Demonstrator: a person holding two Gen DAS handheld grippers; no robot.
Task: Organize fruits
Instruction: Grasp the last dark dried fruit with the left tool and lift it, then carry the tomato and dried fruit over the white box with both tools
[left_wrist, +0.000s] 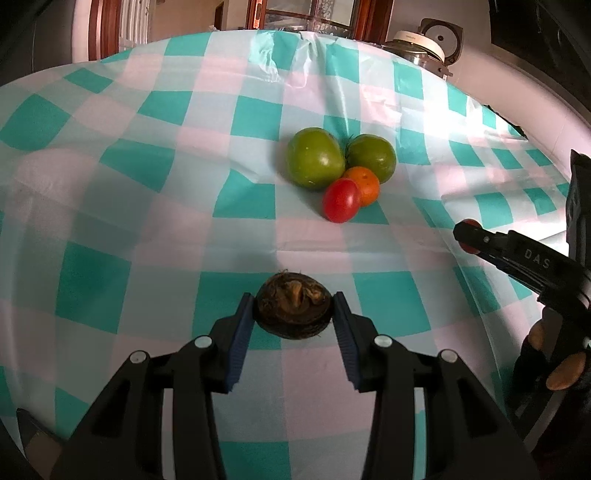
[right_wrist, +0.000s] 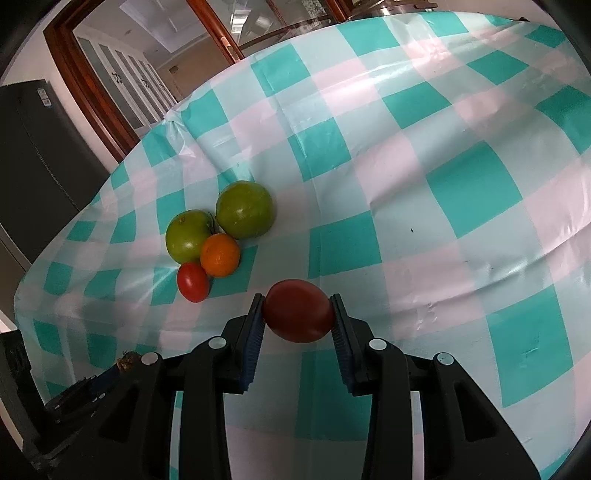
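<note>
My left gripper (left_wrist: 293, 312) is shut on a dark brown water chestnut (left_wrist: 293, 310), held just above the checked tablecloth (left_wrist: 147, 192). My right gripper (right_wrist: 298, 314) is shut on a dark red tomato (right_wrist: 298, 315); in the left wrist view it (left_wrist: 466, 236) comes in from the right. A cluster of fruit sits mid-table: two green tomatoes (left_wrist: 314, 158) (left_wrist: 372, 156), a small orange fruit (left_wrist: 365, 184) and a small red tomato (left_wrist: 341, 200). The cluster also shows in the right wrist view, with the green tomatoes (right_wrist: 244, 209) (right_wrist: 188, 234), orange fruit (right_wrist: 220, 254) and red tomato (right_wrist: 192, 282) left of my right gripper.
A rice cooker (left_wrist: 424, 44) stands beyond the table's far right edge. Wooden door frames (right_wrist: 96, 88) and a dark cabinet (right_wrist: 40, 155) lie beyond the table. The cloth has folds and wrinkles near the far edge (left_wrist: 280, 62).
</note>
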